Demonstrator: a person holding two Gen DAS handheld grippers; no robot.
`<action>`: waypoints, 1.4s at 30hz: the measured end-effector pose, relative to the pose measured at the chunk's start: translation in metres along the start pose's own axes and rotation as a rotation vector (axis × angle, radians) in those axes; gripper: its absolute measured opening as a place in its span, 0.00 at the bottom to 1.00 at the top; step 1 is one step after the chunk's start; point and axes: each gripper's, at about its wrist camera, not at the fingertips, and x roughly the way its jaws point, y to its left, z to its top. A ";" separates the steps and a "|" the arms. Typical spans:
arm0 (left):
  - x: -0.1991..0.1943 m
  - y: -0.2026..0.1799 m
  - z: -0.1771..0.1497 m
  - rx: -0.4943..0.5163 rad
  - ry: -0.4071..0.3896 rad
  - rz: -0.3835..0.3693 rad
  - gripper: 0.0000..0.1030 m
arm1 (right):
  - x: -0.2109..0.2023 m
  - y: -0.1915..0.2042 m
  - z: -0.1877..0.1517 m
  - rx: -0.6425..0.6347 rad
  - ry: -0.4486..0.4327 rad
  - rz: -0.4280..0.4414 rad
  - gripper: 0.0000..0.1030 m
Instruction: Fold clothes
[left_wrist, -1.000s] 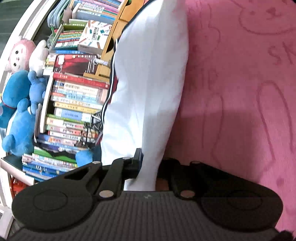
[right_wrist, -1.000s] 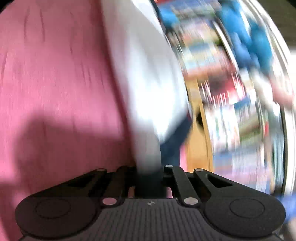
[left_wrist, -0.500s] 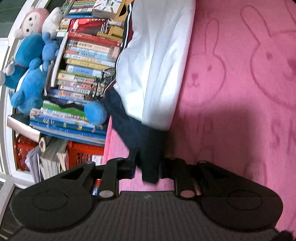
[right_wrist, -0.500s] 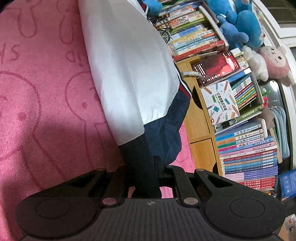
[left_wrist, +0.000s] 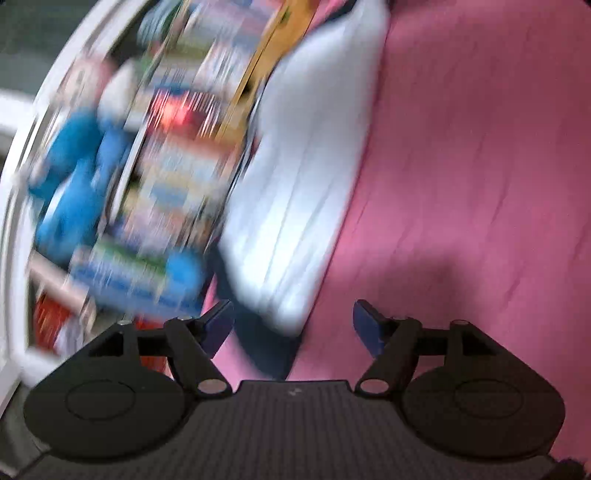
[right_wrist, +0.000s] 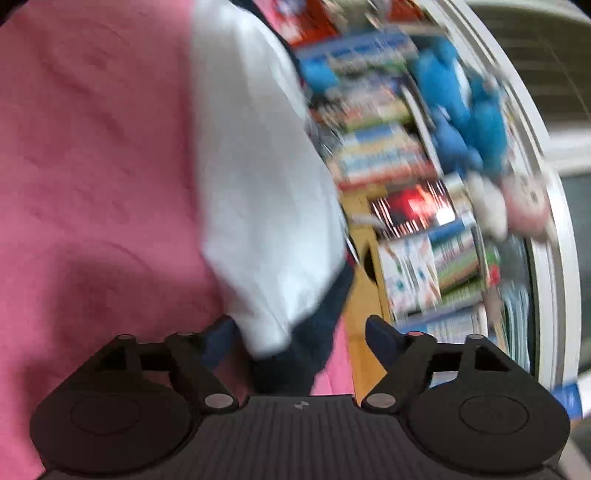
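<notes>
A white garment with dark navy trim (left_wrist: 295, 192) lies folded along the edge of a pink rabbit-print blanket (left_wrist: 480, 166). In the left wrist view my left gripper (left_wrist: 293, 325) has its jaws opening, wide apart, and the garment's navy corner lies loose between and just beyond them, touching neither pad. The right wrist view shows the same garment (right_wrist: 258, 192) on the blanket (right_wrist: 92, 147). My right gripper (right_wrist: 299, 334) is also opening, its fingers spread either side of the navy end without pressing on it. Both views are motion-blurred.
Beyond the blanket's edge stands a shelf packed with books (left_wrist: 173, 166), also seen as books (right_wrist: 406, 184) in the right view. Blue plush toys (left_wrist: 74, 177) and a pink plush toy (right_wrist: 524, 206) sit beside a white frame. A red crate (left_wrist: 51, 325) is low on the left.
Both grippers were shut on the garment's navy end; they have let go and spread wide. Both have drawn back from the garment, which now lies on the blanket.
</notes>
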 end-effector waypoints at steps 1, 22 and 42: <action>-0.001 -0.004 0.012 0.001 -0.041 -0.020 0.69 | -0.008 0.003 0.007 -0.002 -0.038 0.017 0.82; 0.066 -0.013 0.104 -0.038 -0.186 -0.003 0.24 | 0.022 -0.040 0.067 0.322 -0.209 0.245 0.18; 0.081 0.007 0.019 -0.144 0.039 -0.038 0.09 | 0.037 -0.016 -0.039 0.147 0.094 0.143 0.09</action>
